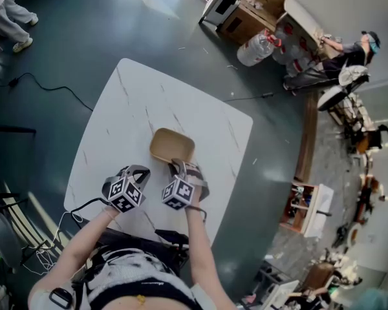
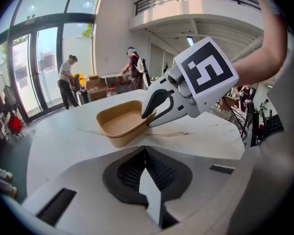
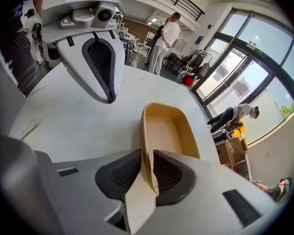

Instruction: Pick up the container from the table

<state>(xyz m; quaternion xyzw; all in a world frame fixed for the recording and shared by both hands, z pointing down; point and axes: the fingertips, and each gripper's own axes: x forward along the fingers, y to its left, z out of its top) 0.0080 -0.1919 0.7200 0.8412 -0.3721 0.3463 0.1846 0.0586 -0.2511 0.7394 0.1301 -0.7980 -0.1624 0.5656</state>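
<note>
A person's right claw (image 3: 147, 168) is clamped on the near wall of a tan, rounded-rectangular fibre container (image 3: 169, 129), one jaw inside and one outside. The container sits near the middle of a white, marble-veined counter (image 1: 129, 108). The left claw (image 2: 146, 153), jaws together and empty, hovers just to the container's left. The grasp looks made. The lift comes next and calls for a level rise, since a one-sided hold could tip the container.
</note>
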